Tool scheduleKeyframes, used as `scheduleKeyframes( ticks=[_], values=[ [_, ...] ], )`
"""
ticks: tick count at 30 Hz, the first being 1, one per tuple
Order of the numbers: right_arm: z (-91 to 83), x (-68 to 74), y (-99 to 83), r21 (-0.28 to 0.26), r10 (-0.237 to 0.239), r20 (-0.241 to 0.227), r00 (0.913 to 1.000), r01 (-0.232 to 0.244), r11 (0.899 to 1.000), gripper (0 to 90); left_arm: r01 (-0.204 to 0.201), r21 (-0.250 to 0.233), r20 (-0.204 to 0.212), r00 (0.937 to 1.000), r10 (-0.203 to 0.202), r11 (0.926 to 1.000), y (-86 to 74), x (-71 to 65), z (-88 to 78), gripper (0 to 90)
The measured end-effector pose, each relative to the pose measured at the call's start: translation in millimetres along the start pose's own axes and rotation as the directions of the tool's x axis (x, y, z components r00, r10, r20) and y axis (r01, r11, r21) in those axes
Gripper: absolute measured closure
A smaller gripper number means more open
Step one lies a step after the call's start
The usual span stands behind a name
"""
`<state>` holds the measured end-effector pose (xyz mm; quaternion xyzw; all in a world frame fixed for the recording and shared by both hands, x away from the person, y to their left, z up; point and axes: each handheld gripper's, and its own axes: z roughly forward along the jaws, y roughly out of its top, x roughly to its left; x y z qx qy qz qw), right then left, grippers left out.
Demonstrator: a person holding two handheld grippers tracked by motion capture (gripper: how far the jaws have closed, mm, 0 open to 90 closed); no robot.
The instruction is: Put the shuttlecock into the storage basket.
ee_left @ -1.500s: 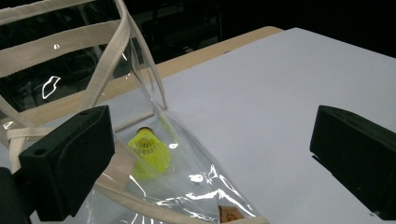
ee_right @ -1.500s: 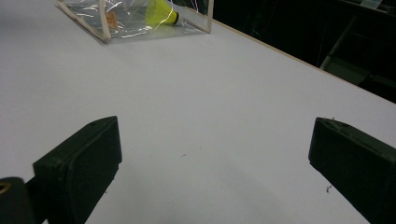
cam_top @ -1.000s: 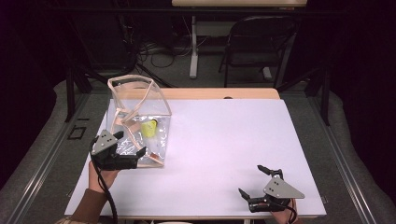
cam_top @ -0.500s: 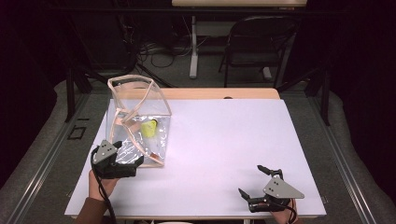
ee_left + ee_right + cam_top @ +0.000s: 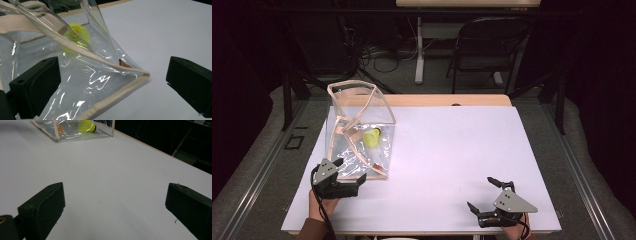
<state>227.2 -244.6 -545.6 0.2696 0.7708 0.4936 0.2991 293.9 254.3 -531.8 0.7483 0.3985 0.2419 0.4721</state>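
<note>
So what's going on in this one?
A person at a white table works with a gripper in each hand. The left gripper is open at the near corner of a clear plastic bag with cream trim; in its own view that corner lies between the jaws, unclamped. A yellow shuttlecock sits inside the bag. The right gripper rests open near the table's front right, away from the bag, holding nothing.

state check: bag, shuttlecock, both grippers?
clear bag: upright on the table, top open, trimmed corner between the left gripper's jaws, not pinched
yellow shuttlecock: inside the bag, lying on its side
left gripper: open, at the bag's near corner
right gripper: open, holding nothing, at the table's near right, apart from the bag
</note>
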Motion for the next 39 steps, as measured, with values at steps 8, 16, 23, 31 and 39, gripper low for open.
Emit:
scheduleKeyframes(
  ticks=[8,16,23,31,39],
  values=[
    [0.0,0.1,0.0,0.000,0.001,-0.002,1.0000,-0.001,1.000,2.0,-0.021,-0.021,0.008,0.9997,0.021,0.9996,-9.5,-3.6,0.7,0.1],
    [0.3,0.2,0.1,0.000,0.000,-0.007,1.0000,0.000,1.000,2.0,-0.057,-0.059,0.036,0.9976,0.060,0.9966,-19.3,-9.1,-0.2,0.1],
    [0.4,0.5,0.1,0.000,0.000,-0.007,1.0000,0.000,1.000,2.0,-0.099,-0.089,0.043,0.9938,0.103,0.9911,-25.7,-15.4,-1.4,0.1],
    [0.6,-0.9,-0.2,0.001,0.000,-0.005,1.0000,0.000,1.000,2.0,-0.112,-0.104,0.049,0.9919,0.117,0.9882,-25.3,-17.4,-1.7,0.1],
    [0.4,-1.5,-0.7,0.008,-0.002,-0.006,1.0000,0.002,1.000,2.0,-0.132,-0.101,0.058,0.9887,0.138,0.9861,-25.0,-20.0,-0.4,0.1]
  ],
)
